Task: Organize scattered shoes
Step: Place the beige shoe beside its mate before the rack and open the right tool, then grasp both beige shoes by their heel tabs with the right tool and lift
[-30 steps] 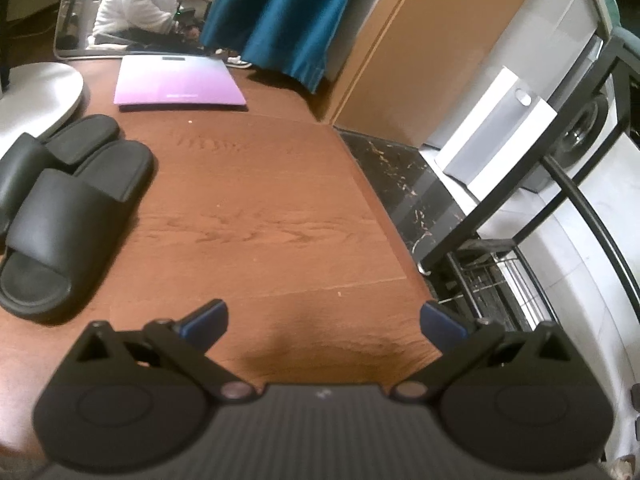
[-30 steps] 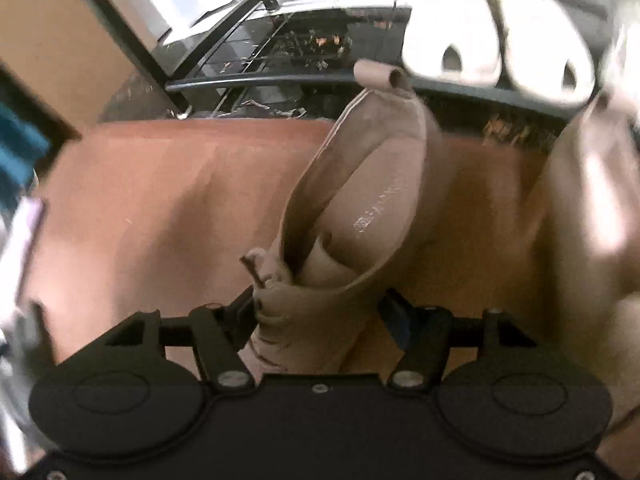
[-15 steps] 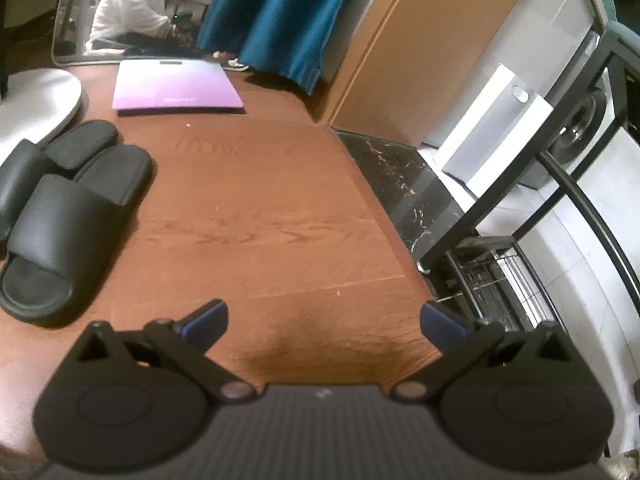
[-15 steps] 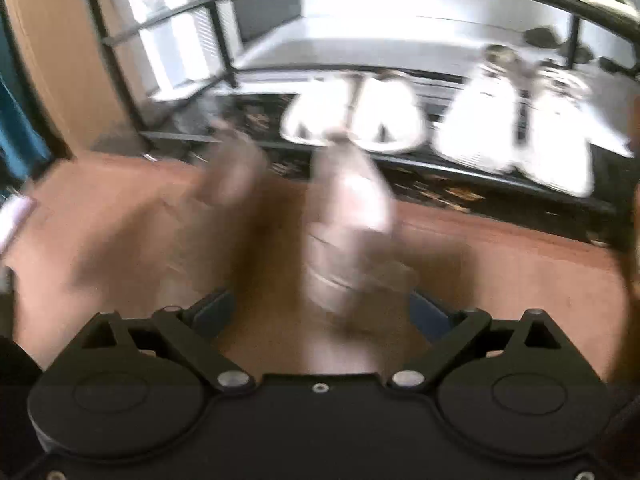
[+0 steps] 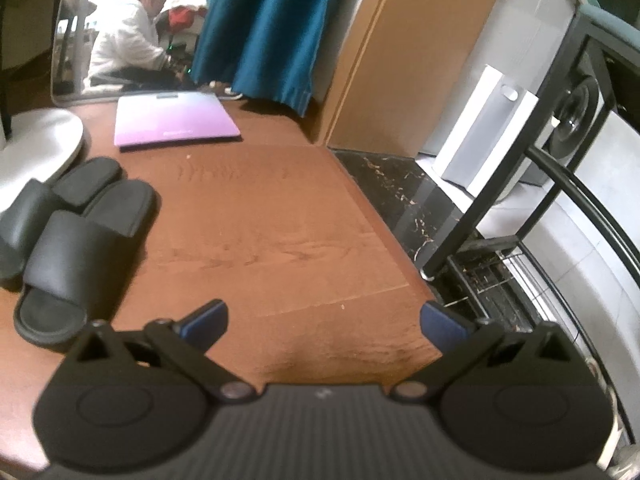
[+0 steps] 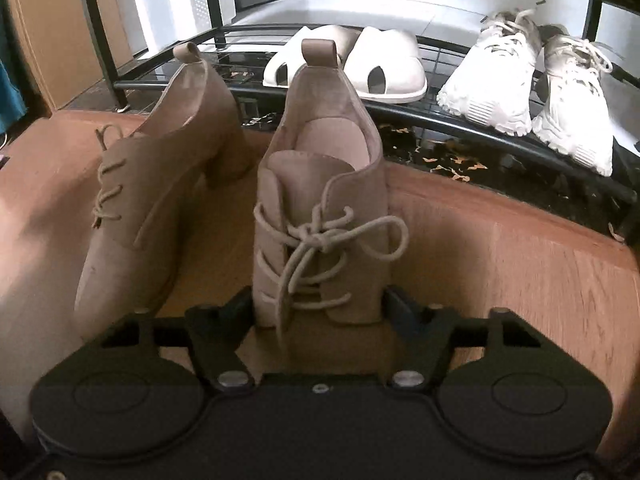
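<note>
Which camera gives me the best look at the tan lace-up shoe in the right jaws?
The right wrist view: the tan lace-up shoe fills the centre, laces and heel tab clear, clamped by the right gripper. The left wrist view shows none of it, only black slides.

Wood floor (image 5: 280,216), reddish-brown, w/ a strip of dark marble (image 5: 404,196) along its edge by the black metal shoe rack (image 6: 472,120). On the floor: pair of black slides (image 5: 72,236) side by side at left, purple scale (image 5: 172,124) flat further back, white round base (image 5: 36,148) near the slides. Two tan lace-up heeled shoes upright on the wood, left shoe (image 6: 156,196) just beside right shoe (image 6: 320,208), heels toward the rack. On the rack's low shelf: white sandals (image 6: 360,64) & white sneakers (image 6: 532,96), each pair side by side.
</note>
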`<control>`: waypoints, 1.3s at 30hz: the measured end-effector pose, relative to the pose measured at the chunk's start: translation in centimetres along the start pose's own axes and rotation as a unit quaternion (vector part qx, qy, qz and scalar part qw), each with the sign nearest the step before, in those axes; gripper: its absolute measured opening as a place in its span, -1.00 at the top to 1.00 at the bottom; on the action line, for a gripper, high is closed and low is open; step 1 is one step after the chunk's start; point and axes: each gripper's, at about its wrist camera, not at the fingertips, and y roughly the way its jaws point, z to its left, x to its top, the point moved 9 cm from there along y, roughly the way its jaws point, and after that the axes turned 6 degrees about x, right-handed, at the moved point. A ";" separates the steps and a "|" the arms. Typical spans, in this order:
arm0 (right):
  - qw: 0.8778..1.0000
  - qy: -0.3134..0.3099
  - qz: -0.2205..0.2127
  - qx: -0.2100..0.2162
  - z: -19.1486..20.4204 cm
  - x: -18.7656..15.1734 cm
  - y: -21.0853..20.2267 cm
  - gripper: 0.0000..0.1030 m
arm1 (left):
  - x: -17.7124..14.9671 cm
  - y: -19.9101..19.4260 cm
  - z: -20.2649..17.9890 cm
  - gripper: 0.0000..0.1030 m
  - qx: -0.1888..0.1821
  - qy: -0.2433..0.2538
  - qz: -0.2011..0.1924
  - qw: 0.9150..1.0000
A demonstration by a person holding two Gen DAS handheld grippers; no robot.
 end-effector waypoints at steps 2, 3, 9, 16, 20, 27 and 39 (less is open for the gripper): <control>0.999 0.030 -0.003 0.009 0.7 0.2 0.3 -0.26 | 0.0 -0.3 -0.7 -0.99 -0.005 0.018 -0.011 1.000; 0.999 0.035 -0.005 0.010 1.1 0.4 0.5 -0.26 | 0.0 -0.5 -1.1 -0.99 -0.007 0.027 -0.016 0.999; 0.998 0.063 -0.015 0.003 2.9 2.0 2.3 -0.26 | 0.2 -0.4 -0.7 -0.99 -0.007 0.022 -0.013 1.000; 0.997 0.060 -0.001 0.040 5.5 2.4 3.0 -0.34 | 0.0 0.2 -0.8 -0.99 -0.009 0.019 -0.003 1.000; 0.996 0.069 -0.020 0.056 4.7 3.9 0.7 -0.34 | 0.1 0.1 -0.8 -0.99 -0.016 0.016 -0.005 1.000; 0.996 -0.005 -0.078 0.037 7.0 9.2 1.0 -0.33 | -0.2 -0.3 -1.4 -0.99 -0.026 0.021 -0.013 0.999; 0.998 -0.009 -0.066 -0.024 6.7 13.1 7.3 0.16 | -0.5 1.0 -1.3 -0.99 -0.029 0.011 0.009 0.999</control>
